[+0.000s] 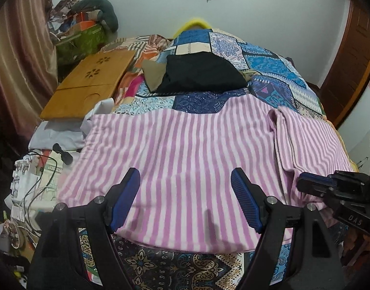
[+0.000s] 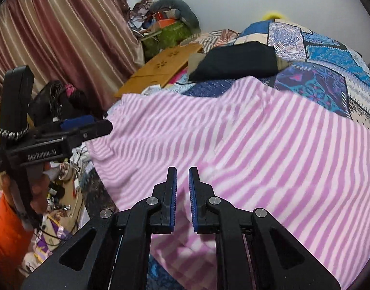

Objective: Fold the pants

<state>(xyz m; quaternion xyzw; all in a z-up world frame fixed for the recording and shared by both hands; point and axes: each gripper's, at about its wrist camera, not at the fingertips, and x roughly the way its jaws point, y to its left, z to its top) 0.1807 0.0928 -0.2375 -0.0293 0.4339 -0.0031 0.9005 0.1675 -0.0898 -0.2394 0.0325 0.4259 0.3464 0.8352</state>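
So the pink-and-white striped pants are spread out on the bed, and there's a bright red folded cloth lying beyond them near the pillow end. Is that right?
Not quite. The folded cloth beyond the striped pants is black, not bright red; the left wrist view shows it clearly. The rest holds: the pants lie spread on the patchwork bedcover.

The pink-and-white striped pants (image 1: 185,154) lie spread across the middle of the frame on the patchwork bedspread (image 1: 269,72), with one part folded over at the right. At the lower centre the left gripper (image 1: 186,181) hovers above the near edge of the cloth, its blue-padded fingers (image 1: 126,198) spread wide with nothing between them. The right gripper (image 1: 305,181) enters from the right edge, its tip at the folded part, while a black cushion (image 1: 201,72) sits beyond the pants and a wooden tray (image 1: 88,84) lies in the upper left.
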